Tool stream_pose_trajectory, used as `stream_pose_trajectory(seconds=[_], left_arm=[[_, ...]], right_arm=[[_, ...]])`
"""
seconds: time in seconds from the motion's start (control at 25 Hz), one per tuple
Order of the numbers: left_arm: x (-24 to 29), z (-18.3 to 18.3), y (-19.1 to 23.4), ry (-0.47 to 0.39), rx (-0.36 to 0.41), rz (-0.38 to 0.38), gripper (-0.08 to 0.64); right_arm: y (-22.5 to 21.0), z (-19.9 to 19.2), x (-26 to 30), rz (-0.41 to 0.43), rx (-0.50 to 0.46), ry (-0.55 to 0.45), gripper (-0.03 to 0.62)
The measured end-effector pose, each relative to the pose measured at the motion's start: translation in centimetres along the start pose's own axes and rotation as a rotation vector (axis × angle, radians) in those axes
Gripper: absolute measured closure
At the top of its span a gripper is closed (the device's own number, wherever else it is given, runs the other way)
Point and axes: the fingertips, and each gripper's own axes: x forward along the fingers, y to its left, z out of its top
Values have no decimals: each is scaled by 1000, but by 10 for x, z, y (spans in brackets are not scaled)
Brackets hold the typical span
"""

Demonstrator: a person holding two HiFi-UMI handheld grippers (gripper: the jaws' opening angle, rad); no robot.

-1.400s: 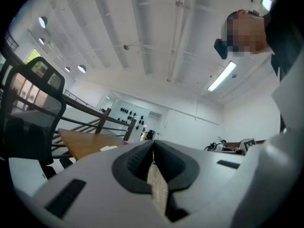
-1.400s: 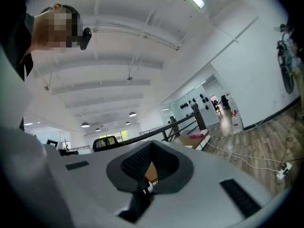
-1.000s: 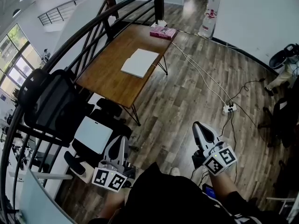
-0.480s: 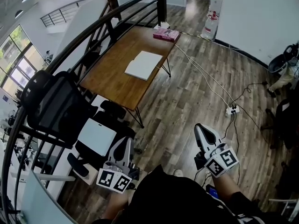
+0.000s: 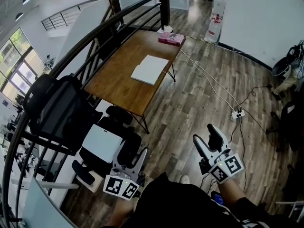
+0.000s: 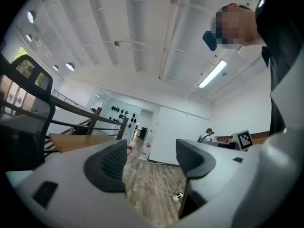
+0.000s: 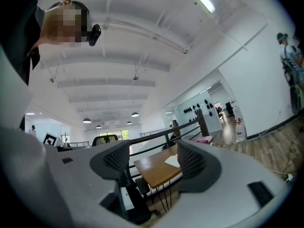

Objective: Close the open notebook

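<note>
The open white notebook (image 5: 150, 70) lies flat on a wooden table (image 5: 114, 82), far ahead of both grippers. My left gripper (image 5: 134, 156) is low at the bottom left, beside a chair. Its jaws are opening, with nothing between them. My right gripper (image 5: 207, 140) hovers over the wood floor at the bottom right, its jaws also opening and empty. In the right gripper view the notebook (image 7: 172, 161) shows small on the table (image 7: 151, 171), between the spread jaws of the right gripper (image 7: 154, 156). The left gripper (image 6: 151, 152) looks along the floor.
A pink box (image 5: 171, 38) sits at the table's far end. Black office chairs (image 5: 61, 106) and a white-seated one (image 5: 101, 143) stand by a curved dark railing (image 5: 85, 42) on the left. Cables and a power strip (image 5: 236, 113) cross the floor. A person (image 5: 290, 75) is at the far right.
Both grippers' jaws have gone from shut to spread apart. The right gripper shifted slightly forward, and the table sits a little nearer in the head view.
</note>
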Motion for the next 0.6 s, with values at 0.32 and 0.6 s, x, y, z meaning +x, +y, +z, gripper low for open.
stream_pose_trajectory(seconds=[0.32, 0.6], left_arm=[[-26, 4, 32, -4, 5, 5, 233], [-25, -1, 54, -3, -18, 7, 233]], right_arm=[[22, -20, 5, -31, 17, 42, 272], [36, -17, 9, -32, -23, 54, 276]])
